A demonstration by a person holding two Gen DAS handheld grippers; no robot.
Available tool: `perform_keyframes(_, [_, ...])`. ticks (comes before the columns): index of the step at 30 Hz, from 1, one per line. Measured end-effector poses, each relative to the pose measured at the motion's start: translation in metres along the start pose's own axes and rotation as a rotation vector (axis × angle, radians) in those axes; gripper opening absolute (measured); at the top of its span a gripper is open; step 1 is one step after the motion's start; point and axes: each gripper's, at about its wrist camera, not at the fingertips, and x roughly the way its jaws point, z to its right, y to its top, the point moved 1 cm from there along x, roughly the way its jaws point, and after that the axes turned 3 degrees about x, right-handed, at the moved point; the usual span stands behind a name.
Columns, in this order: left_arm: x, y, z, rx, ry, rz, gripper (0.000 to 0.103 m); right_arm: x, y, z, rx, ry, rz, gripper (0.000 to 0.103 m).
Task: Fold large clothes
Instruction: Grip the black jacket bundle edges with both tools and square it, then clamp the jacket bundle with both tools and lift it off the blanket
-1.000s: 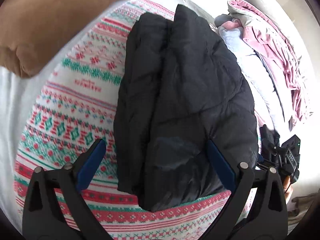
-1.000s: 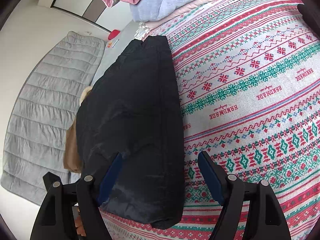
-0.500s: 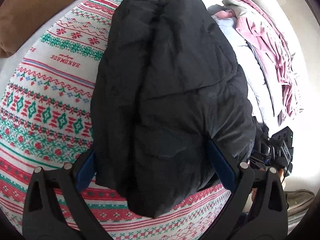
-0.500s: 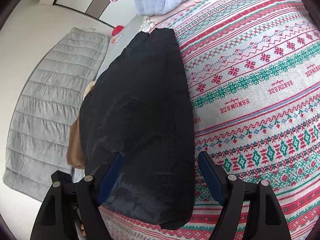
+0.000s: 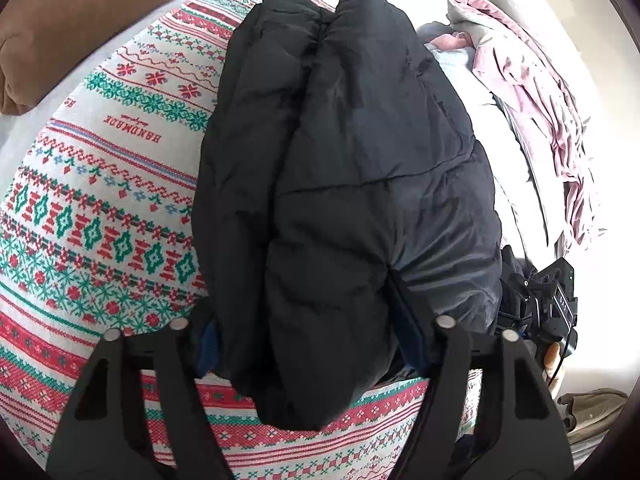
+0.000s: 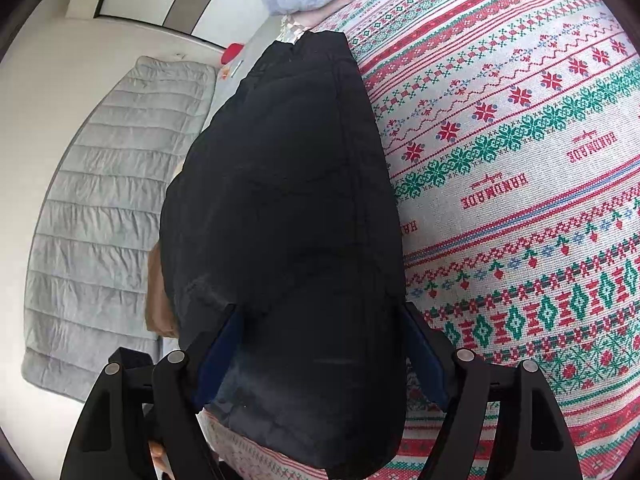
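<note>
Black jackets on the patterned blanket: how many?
1. A single folded black jacket lies on the patterned blanket, its near end between both claws. The pile of pink and blue fabric beyond may hide other clothes.

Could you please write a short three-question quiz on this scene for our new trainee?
1. True or false: the black jacket lies on the patterned blanket.
2. What sits between the left gripper fingers?
3. Which word is printed on the blanket: A) HANDMADE, B) WELCOME?

Key:
1. True.
2. The folded jacket's near end; the jaws have just been closing on it.
3. A.
</note>
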Motion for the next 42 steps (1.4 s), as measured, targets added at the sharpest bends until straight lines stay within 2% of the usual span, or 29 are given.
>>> perform_keyframes(7, [-0.006, -0.003, -0.005, -0.010, 0.005, 0.011, 0.057, -0.001, 0.011, 0.011, 0.096, 0.066, 0.015, 0.080])
perform_keyframes(17, [-0.005, -0.004, -0.001, -0.010, 0.015, 0.019, 0.054, 0.022, 0.017, 0.007, 0.106, 0.076, -0.017, 0.080])
perform_keyframes(23, [-0.001, -0.004, 0.006, -0.008, 0.034, 0.027, 0.055, 0.030, 0.013, -0.005, 0.081, 0.058, 0.003, 0.078])
perform_keyframes(25, [-0.001, -0.005, 0.011, 0.009, 0.056, 0.040, 0.054, 0.031, 0.010, -0.019, 0.020, 0.029, 0.020, 0.066])
perform_keyframes(28, [0.000, -0.005, 0.017, 0.027, 0.086, 0.053, 0.053, 0.028, 0.004, -0.039, -0.064, -0.015, 0.053, 0.052])
perform_keyframes(30, [0.000, -0.004, 0.018, 0.029, 0.090, 0.057, 0.052, 0.029, 0.002, -0.047, -0.083, -0.021, 0.062, 0.047])
perform_keyframes(36, [-0.001, -0.004, 0.018, 0.040, 0.102, 0.068, 0.049, 0.029, 0.000, -0.055, -0.128, -0.045, 0.080, 0.041])
perform_keyframes(42, [-0.003, -0.002, 0.022, 0.054, 0.111, 0.092, 0.041, 0.030, -0.016, -0.091, -0.290, -0.171, 0.145, 0.039])
